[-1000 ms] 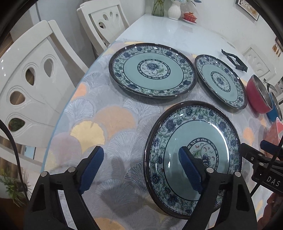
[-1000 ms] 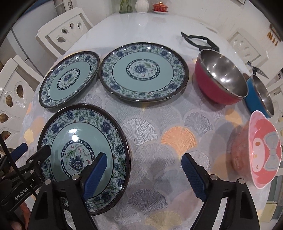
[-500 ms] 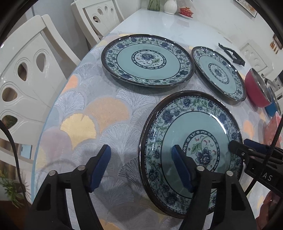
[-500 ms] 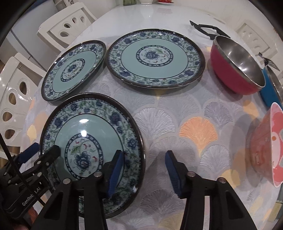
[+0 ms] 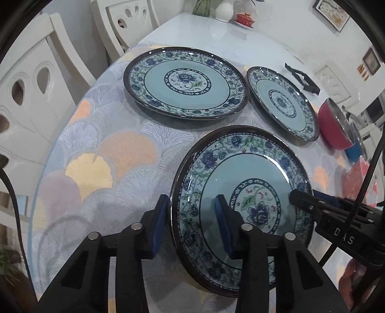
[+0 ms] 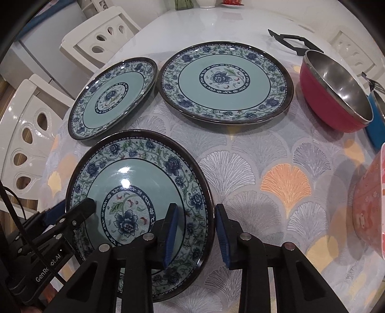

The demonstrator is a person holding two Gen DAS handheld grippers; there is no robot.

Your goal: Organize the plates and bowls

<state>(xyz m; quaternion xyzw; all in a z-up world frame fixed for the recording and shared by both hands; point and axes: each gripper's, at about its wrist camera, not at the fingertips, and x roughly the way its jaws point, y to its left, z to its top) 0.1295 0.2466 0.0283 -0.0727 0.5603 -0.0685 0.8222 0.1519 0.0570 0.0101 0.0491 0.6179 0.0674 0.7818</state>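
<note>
A round table (image 6: 216, 21) with a fan-patterned cloth holds three blue floral plates. The near plate (image 5: 243, 199) sits at the table's near edge, close to the person. Two grippers straddle its rim from opposite sides: the left gripper (image 5: 191, 225) on its left edge, the right gripper (image 6: 196, 234) on its right edge. Both sets of jaws are closing, each with one blue pad inside the rim and one outside; none yet seems to press on it.

Farther back lie a large plate (image 6: 225, 83) and a small plate (image 6: 112, 97), side by side. A red bowl (image 6: 336, 94), a blue bowl (image 6: 376, 120) and a pink bowl (image 6: 370, 204) stand to the right.

This looks like the pickup step. Next, both grips must firm up evenly, then lift the plate level and carry it onto another plate to stack.
</note>
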